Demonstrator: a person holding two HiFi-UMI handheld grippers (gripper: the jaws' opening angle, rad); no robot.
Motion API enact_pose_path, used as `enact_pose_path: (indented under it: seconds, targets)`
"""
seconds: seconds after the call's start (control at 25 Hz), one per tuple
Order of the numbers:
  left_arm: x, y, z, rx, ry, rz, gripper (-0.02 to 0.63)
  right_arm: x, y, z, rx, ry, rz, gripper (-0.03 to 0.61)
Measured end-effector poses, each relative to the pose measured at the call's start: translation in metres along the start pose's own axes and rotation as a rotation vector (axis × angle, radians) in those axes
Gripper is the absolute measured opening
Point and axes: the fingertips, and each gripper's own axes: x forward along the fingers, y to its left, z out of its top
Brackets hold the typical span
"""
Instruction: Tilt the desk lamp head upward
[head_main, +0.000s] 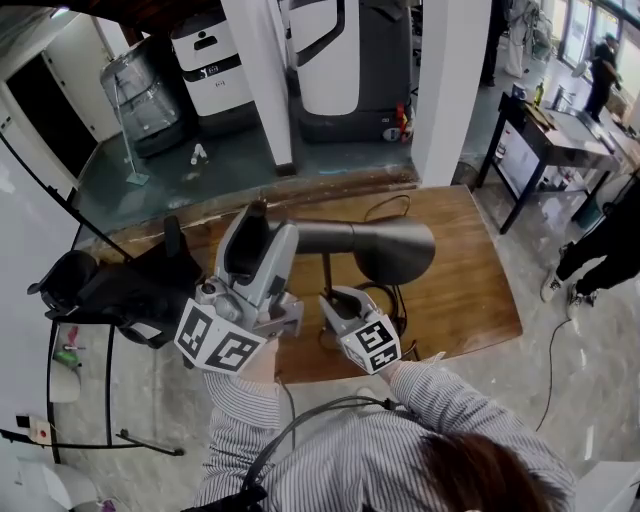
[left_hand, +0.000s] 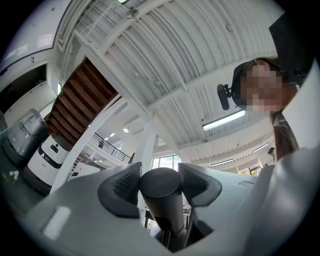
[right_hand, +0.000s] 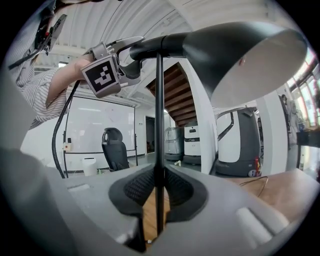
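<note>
Lamp head (right_hand: 240, 55), pale inside, right gripper view only

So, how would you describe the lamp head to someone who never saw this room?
Find the wooden table in the head view; a thin black pole rises from it. Across the pole's top lies the lamp head, with the left gripper clamped on its rear end. It is the only dark, horn-shaped thing there, widening to a round open shade.

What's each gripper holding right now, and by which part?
Both hold the lamp: the left gripper clamps the narrow rear end of its head, and the right gripper clamps its pole low down.
</note>
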Motion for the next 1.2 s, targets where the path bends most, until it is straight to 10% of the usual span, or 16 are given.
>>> enact_pose_path:
  seconds: [1.2]
  targets:
    - [-0.042,0.015,-0.032,-0.156,-0.064,0.037,0.238,0.002,0.001,-0.003,-0.013,0.020,0.002,0.052]
